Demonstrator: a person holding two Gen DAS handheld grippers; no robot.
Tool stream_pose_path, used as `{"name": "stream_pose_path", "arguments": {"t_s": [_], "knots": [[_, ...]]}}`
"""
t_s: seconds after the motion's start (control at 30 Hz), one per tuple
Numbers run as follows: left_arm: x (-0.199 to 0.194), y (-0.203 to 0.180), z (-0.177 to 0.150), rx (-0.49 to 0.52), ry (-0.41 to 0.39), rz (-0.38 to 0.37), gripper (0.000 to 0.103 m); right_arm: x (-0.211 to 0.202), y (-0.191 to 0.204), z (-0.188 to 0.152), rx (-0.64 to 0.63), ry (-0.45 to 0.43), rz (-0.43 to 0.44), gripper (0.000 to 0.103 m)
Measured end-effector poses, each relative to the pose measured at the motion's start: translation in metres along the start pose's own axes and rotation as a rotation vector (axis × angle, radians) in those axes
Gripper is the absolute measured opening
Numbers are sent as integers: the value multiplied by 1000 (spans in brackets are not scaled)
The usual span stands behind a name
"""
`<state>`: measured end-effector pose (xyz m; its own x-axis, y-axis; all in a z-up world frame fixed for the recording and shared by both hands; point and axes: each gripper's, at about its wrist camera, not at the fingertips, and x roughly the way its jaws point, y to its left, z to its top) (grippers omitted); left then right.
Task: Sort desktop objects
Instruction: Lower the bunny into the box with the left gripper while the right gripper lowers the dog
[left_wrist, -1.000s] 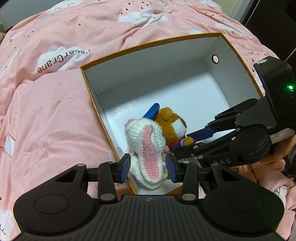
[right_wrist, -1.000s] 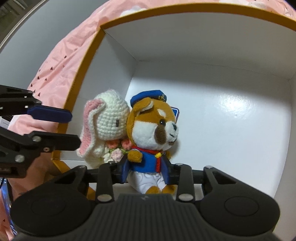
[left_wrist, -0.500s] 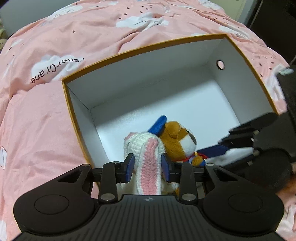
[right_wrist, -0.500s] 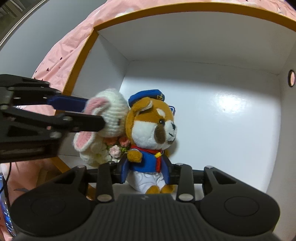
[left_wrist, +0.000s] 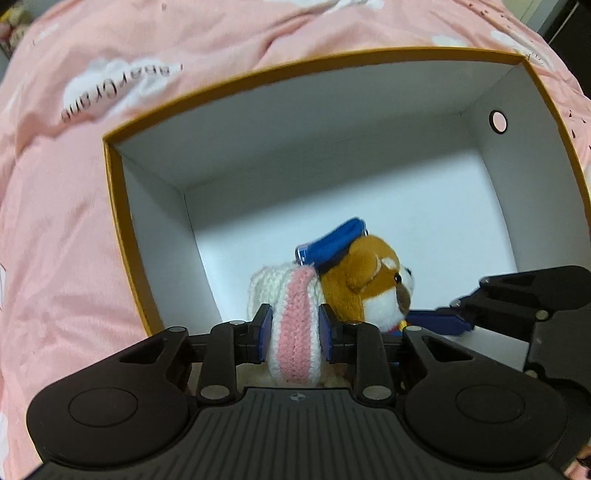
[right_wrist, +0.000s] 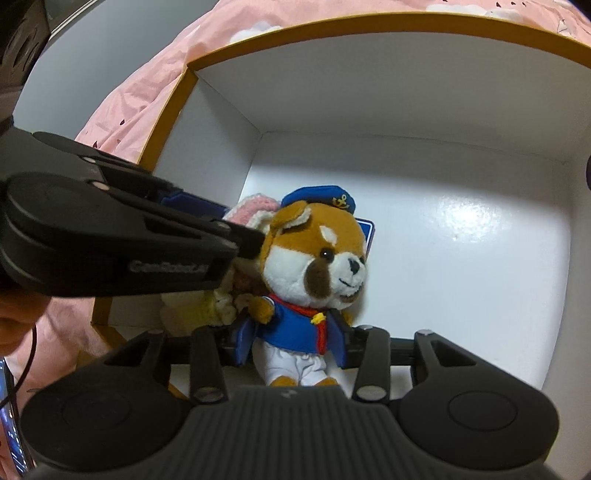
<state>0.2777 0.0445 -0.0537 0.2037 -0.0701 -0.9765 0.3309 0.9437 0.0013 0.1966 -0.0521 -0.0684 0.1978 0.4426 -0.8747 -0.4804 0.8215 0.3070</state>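
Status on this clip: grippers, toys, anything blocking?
Left gripper shut on bunny. Right gripper shut on dog. Both toys down inside the box, pressed side by side. Nothing blocking.

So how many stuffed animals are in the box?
2. The white and pink crochet bunny sits near the box's left wall, between the left gripper's fingers. The sailor dog sits beside it, held by the right gripper. Others might be hidden underneath.

Two soft toys: one crocheted white-and-pink rabbit (left_wrist: 293, 325) and one brown dog (right_wrist: 314, 273) in a blue sailor suit (a cap with an anchor on its head). One white box (left_wrist: 332, 122) with an orange rim. Two tools: the left tool (left_wrist: 293, 332) and the right tool (right_wrist: 291, 343). One pink bedcover (left_wrist: 55, 221).
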Motion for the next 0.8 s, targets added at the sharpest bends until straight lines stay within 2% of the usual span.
{"name": "stream_pose_path", "arguments": {"t_s": [0.13,0.27,0.37,0.6,0.8], "knots": [[-2,7,1,-34,19,-14,29,4,-6,4,47,20,78,40],[-7,3,-4,-19,-20,-14,30,9,-9,7,78,27,102,40],[-22,1,-10,-2,-82,-12,31,15,-3,6,55,33,80,39],[-59,-8,-31,85,-146,10,31,21,9,7,11,38,35,39],[-75,-8,-50,85,-205,13,31,16,24,4,-40,4,-29,43]]}}
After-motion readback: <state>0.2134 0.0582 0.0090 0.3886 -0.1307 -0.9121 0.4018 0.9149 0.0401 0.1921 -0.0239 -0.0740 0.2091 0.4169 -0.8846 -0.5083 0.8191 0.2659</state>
